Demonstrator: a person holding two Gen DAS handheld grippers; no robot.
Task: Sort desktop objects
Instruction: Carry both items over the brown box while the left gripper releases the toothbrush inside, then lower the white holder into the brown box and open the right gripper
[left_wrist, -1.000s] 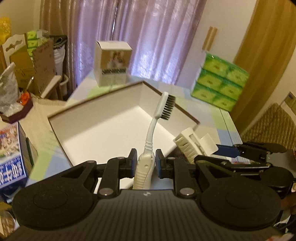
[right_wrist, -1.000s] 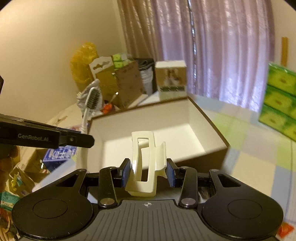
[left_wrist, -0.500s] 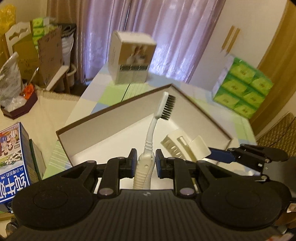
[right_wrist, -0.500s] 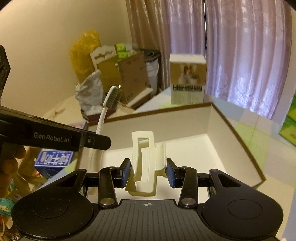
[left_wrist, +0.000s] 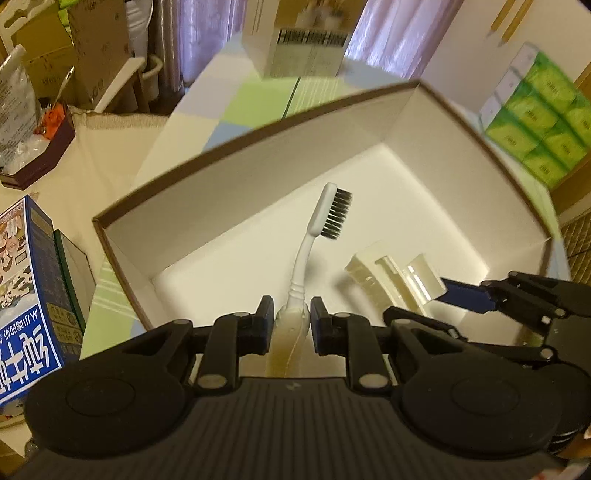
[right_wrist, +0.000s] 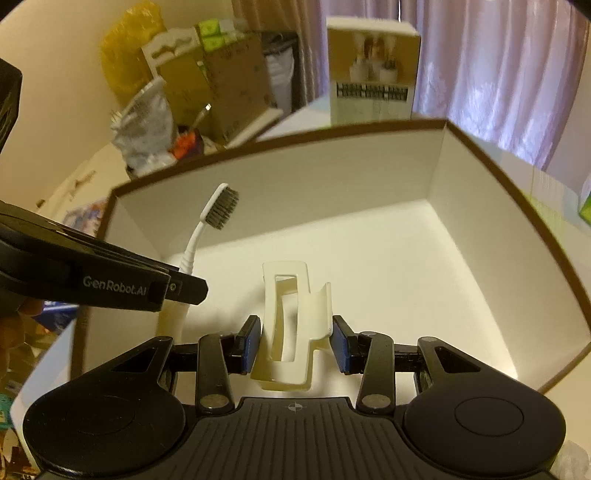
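Left gripper (left_wrist: 291, 325) pinches toothbrush (left_wrist: 314, 236); right gripper (right_wrist: 295, 341) pinches hair clip (right_wrist: 291, 325). Both hang over white box (right_wrist: 424, 258). Go low, then let go softly.

left gripper (left_wrist: 291, 325): jaws clamped on toothbrush handle (left_wrist: 295, 314), head pointing forward | right gripper (right_wrist: 295, 341): jaws clamped on cream clip (right_wrist: 291, 328), just right of left gripper
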